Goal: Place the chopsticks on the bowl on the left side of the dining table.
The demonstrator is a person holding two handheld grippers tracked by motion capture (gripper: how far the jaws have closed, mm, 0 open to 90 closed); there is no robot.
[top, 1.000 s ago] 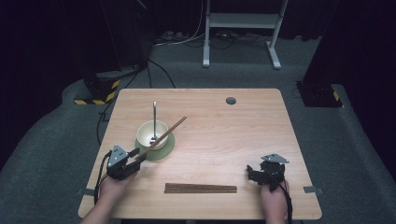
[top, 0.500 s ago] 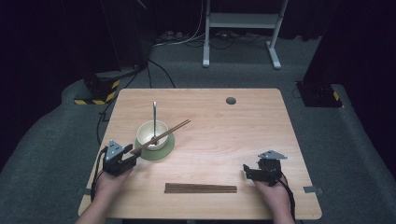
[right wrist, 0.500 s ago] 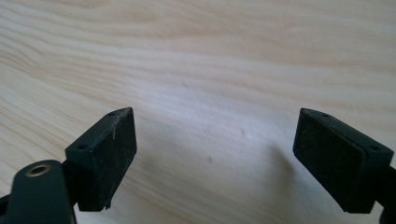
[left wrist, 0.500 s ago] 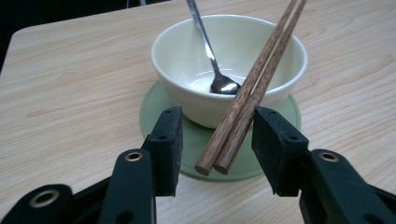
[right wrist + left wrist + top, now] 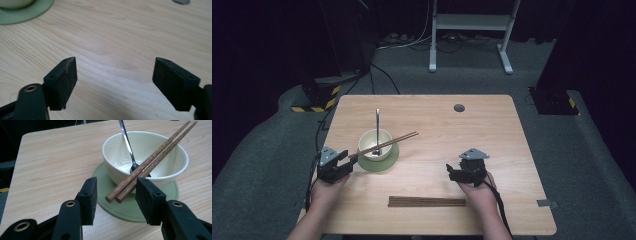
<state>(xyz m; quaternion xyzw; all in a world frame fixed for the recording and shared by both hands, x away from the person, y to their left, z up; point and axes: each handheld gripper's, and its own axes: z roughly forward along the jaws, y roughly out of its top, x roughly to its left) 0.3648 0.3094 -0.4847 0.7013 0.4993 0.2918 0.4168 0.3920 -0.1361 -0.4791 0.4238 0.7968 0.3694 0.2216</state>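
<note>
A cream bowl (image 5: 375, 143) stands on a green saucer (image 5: 382, 162) with a metal spoon (image 5: 377, 121) leaning in it. A pair of brown chopsticks (image 5: 387, 143) lies across the bowl's rim. In the left gripper view the near ends of these chopsticks (image 5: 140, 171) hang between the jaws of my left gripper (image 5: 116, 195). Those jaws have just been opening and stand open, not pressing on the sticks. My right gripper (image 5: 113, 82) hovers over bare wood at mid-table; its jaws have just been closing, are still open, and hold nothing.
A second pair of chopsticks (image 5: 427, 201) lies flat near the table's front edge, between the two hands. A dark round grommet (image 5: 459, 107) sits in the tabletop at the back. The table (image 5: 492, 135) is light wood, with dark floor and cables behind it.
The chopsticks went from tilted in my left gripper to lying across the bowl. The left gripper let go and drew back left. My right gripper moved left and away from the front edge.
</note>
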